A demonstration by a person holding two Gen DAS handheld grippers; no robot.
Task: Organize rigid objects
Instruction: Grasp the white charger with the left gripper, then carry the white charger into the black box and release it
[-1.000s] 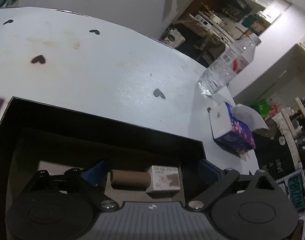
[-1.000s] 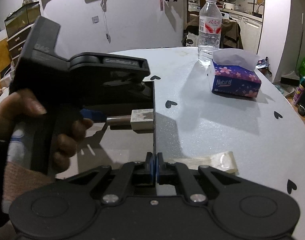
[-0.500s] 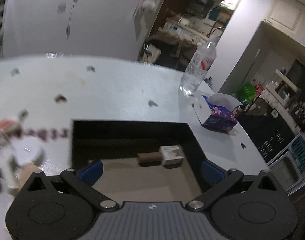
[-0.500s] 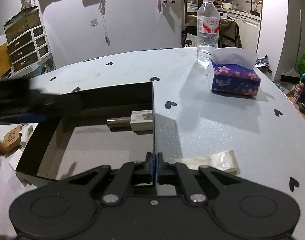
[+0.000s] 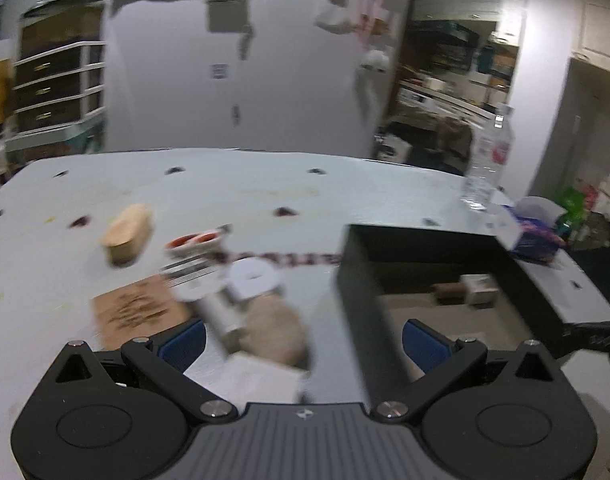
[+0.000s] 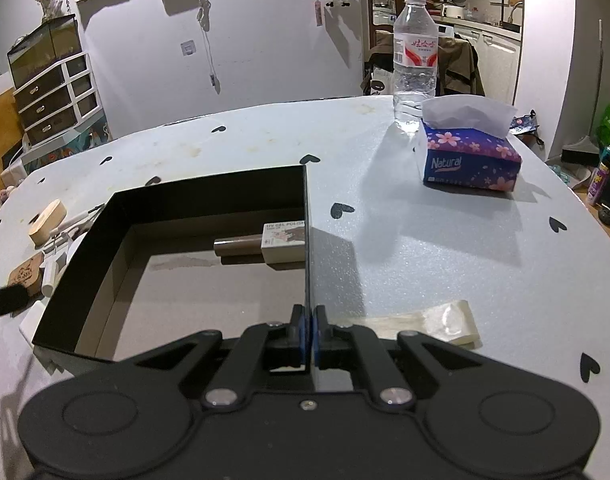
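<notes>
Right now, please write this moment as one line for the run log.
right gripper: shut on black box wall | left gripper: open, empty | gel polish box: inside black box | small items: on table

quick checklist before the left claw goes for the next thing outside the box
1. Left claw open and holding nothing: ok.
2. Right claw shut on the box wall, steadying the box: ok.
3. Polish box already inside, against the far right corner: ok.
4. Free floor space in the box: ok.
5. Next item picked from the pile left of the box: cannot tell, left view is blurred.
</notes>
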